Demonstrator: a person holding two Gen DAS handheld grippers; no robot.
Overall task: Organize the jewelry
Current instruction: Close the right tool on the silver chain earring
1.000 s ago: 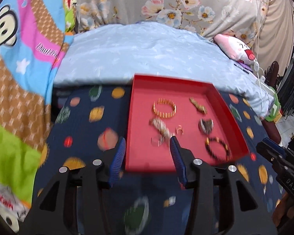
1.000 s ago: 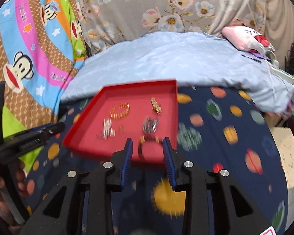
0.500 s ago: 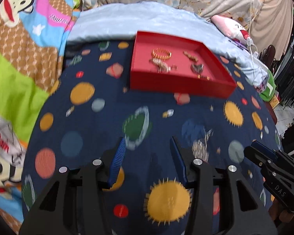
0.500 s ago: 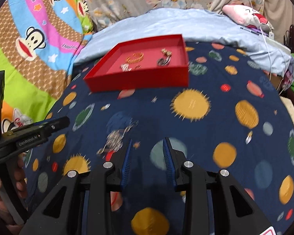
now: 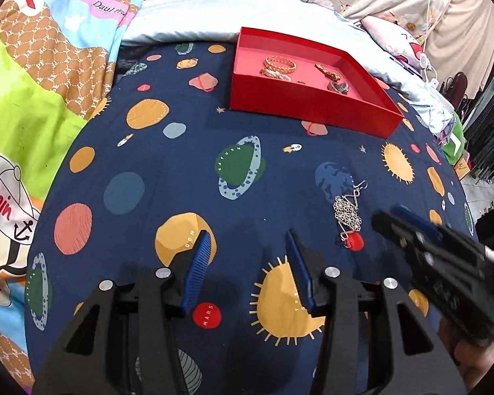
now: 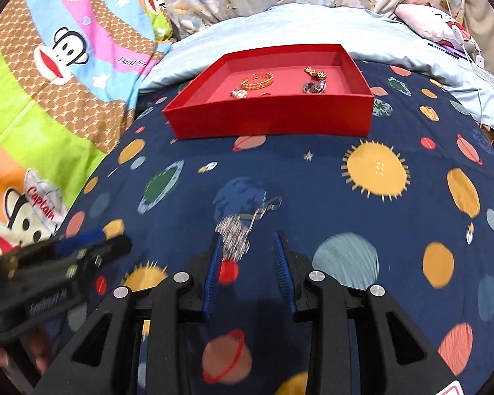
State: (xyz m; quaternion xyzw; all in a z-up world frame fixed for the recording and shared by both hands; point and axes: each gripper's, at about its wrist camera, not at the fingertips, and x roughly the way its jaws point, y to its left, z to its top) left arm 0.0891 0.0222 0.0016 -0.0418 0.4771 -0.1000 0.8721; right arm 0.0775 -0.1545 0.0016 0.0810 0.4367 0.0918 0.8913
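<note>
bedsheet: navy planet-print sheet [image 5: 187, 171] fills both views; cartoon monkey blanket [image 6: 66, 56] at left, pale blue quilt [image 6: 313, 23] behind.
tray: one red tray [image 5: 299, 105] at far end of sheet. Left wrist view looks in from its left corner, right wrist view more square-on.
tray contents: gold bangle [image 6: 257, 80], gold chain piece [image 6: 315, 73], dark piece [image 6: 314, 87], silver piece [image 6: 238, 93]; a smaller bit near it is too small to tell. Count: four clear.
loose piece: one silver filigree earring [image 5: 347, 212] on the sheet, well short of the tray. Long axis runs near-to-far, hook end towards the tray. Sharp in left view, blurred in right.
view difference: left view shows the earring beside the right gripper's tip; right view shows its near end just between the fingers.
left gripper [image 5: 248, 253]: jaws apart, nothing between, over bare sheet, left of the earring.
right gripper [image 6: 248, 253]: jaws apart, pads not pressing the earring.
</note>
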